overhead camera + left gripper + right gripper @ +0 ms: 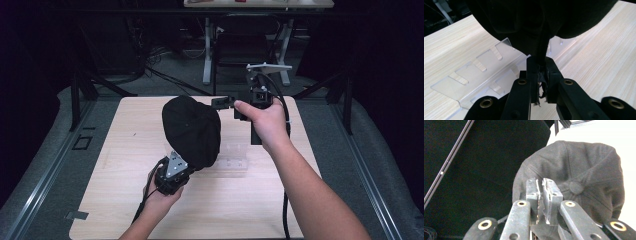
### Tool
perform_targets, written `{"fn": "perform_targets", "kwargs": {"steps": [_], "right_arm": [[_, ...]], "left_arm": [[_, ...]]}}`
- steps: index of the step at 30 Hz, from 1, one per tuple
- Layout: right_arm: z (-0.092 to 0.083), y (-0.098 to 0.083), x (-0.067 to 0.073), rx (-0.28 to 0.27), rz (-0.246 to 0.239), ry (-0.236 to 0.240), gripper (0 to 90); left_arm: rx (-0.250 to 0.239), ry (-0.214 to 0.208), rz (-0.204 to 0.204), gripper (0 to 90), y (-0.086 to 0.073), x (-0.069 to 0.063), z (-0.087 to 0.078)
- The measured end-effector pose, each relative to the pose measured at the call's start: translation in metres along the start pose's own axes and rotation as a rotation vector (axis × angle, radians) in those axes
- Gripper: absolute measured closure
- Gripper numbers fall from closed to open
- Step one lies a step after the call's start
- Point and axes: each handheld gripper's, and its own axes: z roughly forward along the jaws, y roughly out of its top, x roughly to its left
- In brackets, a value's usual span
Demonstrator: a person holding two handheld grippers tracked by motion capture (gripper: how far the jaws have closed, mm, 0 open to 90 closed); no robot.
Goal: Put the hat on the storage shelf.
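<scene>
Clearly the black cap [192, 131] is the work in hand: the left gripper [186, 162] has its jaws closed tight on a fold of the cap's fabric, which the left gripper view shows pinched between the two pads, with a few loose threads hanging below. From that grip the cap rises up and away from the gripper, its long axis running from the near edge of the wooden table [125, 200] toward the far edge, crown side up.

Under and just beyond the left gripper lies a clear acrylic holder [477, 72] with slots cut along its wall; nothing can be seen standing in those slots, and the cap covers its far part.

The right gripper [222, 102] is held past the cap's far right side, pointing level at it. Its jaws stand nearly together with a thin gap and nothing between them; ahead of them the cap's crown and top button [575, 187] show.

Whether the cap has a brim cannot be told; its underside is lost in shadow.
</scene>
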Motion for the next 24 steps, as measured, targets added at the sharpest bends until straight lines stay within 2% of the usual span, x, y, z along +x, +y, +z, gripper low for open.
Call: {"fn": "perform_targets", "kwargs": {"steps": [3, 6, 12, 16, 20, 24], "right_arm": [[-0.002, -0.002, -0.002, 0.001, -0.003, -0.004, 83.2], [-0.003, -0.004, -0.003, -0.007, -0.026, -0.034, 82.9], [-0.008, -0.007, -0.009, -0.006, -0.033, -0.053, 81.0], [-0.013, -0.010, -0.012, -0.024, -0.040, -0.063, 77.7], [-0.019, -0.012, -0.015, -0.038, -0.042, -0.076, 75.3], [-0.024, -0.014, -0.017, -0.041, -0.055, -0.103, 74.0]], "left_arm": [[0.009, -0.001, -0.010, 84.9, -0.003, 0.003, 0.002], [0.009, 0.004, -0.028, 84.7, -0.007, 0.003, 0.004], [0.010, 0.004, -0.015, 84.4, -0.015, 0.004, 0.005], [-0.002, -0.001, -0.047, 84.0, -0.023, 0.005, 0.004], [-0.015, -0.013, -0.101, 83.5, -0.028, 0.007, 0.003], [-0.013, -0.007, -0.117, 80.2, -0.031, 0.009, 0.003]]}}
